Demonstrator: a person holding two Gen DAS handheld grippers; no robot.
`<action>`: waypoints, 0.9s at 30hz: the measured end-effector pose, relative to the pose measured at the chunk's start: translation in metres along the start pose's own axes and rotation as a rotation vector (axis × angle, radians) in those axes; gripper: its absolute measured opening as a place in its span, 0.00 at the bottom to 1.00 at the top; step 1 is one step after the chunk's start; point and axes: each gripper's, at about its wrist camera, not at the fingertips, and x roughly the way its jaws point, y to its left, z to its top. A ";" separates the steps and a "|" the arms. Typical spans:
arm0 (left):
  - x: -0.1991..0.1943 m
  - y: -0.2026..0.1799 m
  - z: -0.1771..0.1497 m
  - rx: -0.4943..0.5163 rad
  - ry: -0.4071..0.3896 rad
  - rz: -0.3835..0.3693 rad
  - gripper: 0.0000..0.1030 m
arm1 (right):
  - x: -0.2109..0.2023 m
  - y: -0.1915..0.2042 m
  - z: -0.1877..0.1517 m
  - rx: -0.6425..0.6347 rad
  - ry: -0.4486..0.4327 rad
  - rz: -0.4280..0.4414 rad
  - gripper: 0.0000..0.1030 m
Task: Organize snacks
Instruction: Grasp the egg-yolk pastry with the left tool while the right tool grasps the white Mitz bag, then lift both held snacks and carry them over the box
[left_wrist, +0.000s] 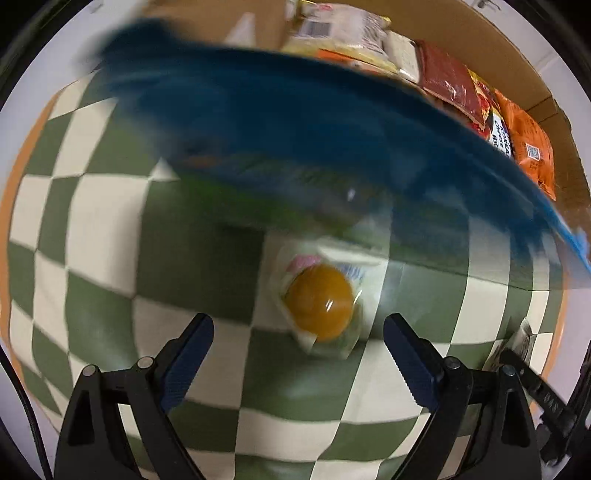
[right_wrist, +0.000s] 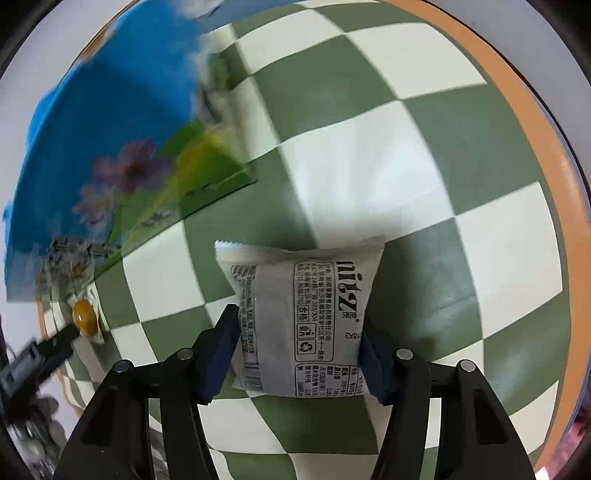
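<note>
My left gripper is open just above a small clear packet holding an orange round sweet, which lies on the green-and-white checked cloth between the fingers' line. That packet also shows far left in the right wrist view, with a left fingertip beside it. My right gripper is shut on a grey-white snack packet with black print, gripping its two sides over the cloth. A blue box with a flower picture stands behind the sweet, blurred; it also shows in the right wrist view.
A cardboard box behind the blue box holds several snack packets, among them a dark red one and an orange one. The cloth has an orange border near the table edge.
</note>
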 end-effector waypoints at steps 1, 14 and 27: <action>0.002 -0.002 0.001 0.006 -0.002 -0.003 0.90 | 0.002 0.004 -0.003 -0.012 0.006 0.002 0.60; 0.005 -0.005 -0.061 0.076 0.013 0.020 0.46 | 0.020 0.050 -0.040 -0.211 0.062 -0.040 0.54; 0.036 -0.006 -0.159 0.108 0.200 -0.015 0.48 | 0.048 0.061 -0.125 -0.336 0.208 -0.048 0.55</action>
